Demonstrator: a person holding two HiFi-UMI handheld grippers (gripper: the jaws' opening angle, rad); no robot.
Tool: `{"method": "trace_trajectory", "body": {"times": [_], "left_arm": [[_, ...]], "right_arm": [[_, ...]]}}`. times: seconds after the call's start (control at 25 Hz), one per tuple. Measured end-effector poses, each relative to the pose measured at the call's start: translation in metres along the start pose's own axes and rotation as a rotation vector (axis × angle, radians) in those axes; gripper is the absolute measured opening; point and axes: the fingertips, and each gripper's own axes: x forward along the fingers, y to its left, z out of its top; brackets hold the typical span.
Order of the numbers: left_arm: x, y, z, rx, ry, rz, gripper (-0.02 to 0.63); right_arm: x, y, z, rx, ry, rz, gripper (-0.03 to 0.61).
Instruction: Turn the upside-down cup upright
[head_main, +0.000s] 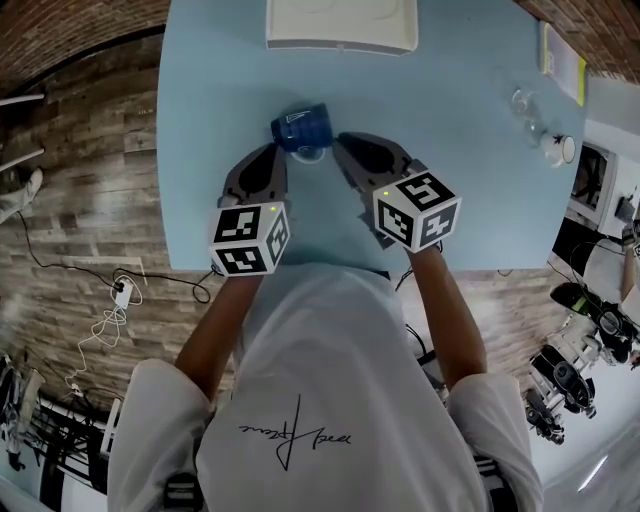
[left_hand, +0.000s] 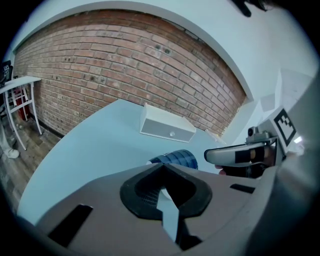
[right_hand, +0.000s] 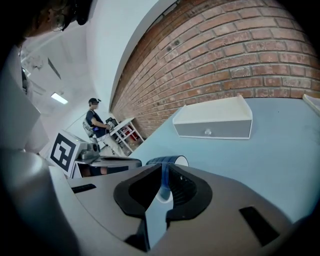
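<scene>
Cup (head_main: 300, 128) sat tipped at upper centre of the head view, mouth apparently toward lower right. Right gripper (head_main: 346, 143) was clamped on its wall. Left gripper (head_main: 279, 152), jaws together and empty, stood just beside it.

I count one blue cup (head_main: 301, 130), one white box (head_main: 341, 25), one table (head_main: 220, 90) and two grippers: the left gripper (head_main: 282, 152) and the right gripper (head_main: 342, 142). I also see one small white pot (head_main: 560, 148) and one person (right_hand: 94, 120).
</scene>
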Motion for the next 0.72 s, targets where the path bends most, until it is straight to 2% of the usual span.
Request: {"method": "trace_trajectory", "body": {"times": [0.36, 0.72], "left_arm": [[0.005, 0.009, -0.007, -0.016, 0.022, 0.01, 0.009], [0.005, 0.008, -0.007, -0.028, 0.018, 0.003, 0.009]], "right_arm": [[0.01, -0.007, -0.006, 0.04, 0.018, 0.002, 0.023], [0.014, -0.006, -0.014, 0.071, 0.028, 0.045, 0.023]]}}
